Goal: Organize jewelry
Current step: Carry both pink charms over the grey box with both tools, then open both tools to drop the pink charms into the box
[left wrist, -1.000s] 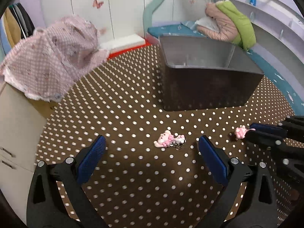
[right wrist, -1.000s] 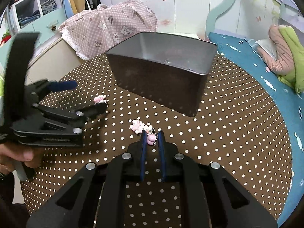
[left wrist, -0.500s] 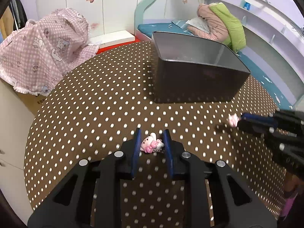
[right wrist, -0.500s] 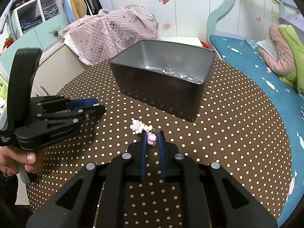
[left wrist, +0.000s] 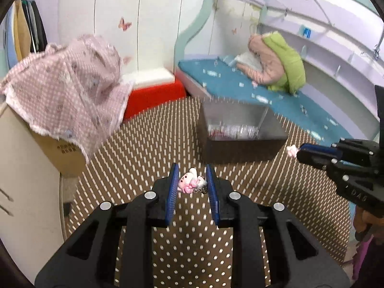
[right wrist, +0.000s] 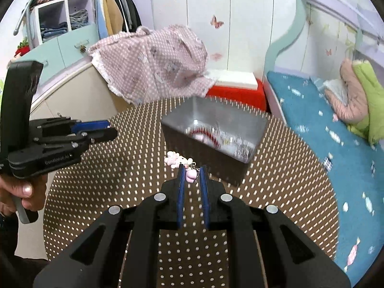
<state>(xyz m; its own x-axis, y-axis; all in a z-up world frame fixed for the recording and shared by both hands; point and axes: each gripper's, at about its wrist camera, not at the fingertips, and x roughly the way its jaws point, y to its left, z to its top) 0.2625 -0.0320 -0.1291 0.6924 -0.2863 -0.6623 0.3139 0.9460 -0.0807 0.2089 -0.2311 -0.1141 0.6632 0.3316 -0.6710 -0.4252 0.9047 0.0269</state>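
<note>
the left gripper point(left wrist: 192, 180) pinches a pink-and-white charm point(left wrist: 190, 181) between its blue pads point(left wrist: 173, 187), the charm's small metal clasp hanging at the right pad. its jaws have just been closing, and the charm sits between them, clear of the dotted cloth point(left wrist: 144, 148) below. the right gripper point(right wrist: 191, 178) is pressed nearly together on a second pink charm point(right wrist: 190, 177), gripping a pink bead while the pale bear-shaped part point(right wrist: 176, 160) sticks out past the fingertips toward the bin point(right wrist: 249, 124).

the bin, a dark open box, stands on the dotted cloth beyond both grippers; in the left wrist view it lies ahead and to the right of the left gripper, in the right wrist view just ahead of the right gripper. blurred jewelry point(right wrist: 216, 139), silvery with some red, lies on the bin's floor.

a hand point(right wrist: 21, 192) grips the left gripper's handle, to the left of the bin in the right wrist view. behind the bin are a pink checked fabric point(right wrist: 153, 64), a red block point(right wrist: 237, 93) and a blue bed point(right wrist: 336, 132).
</note>
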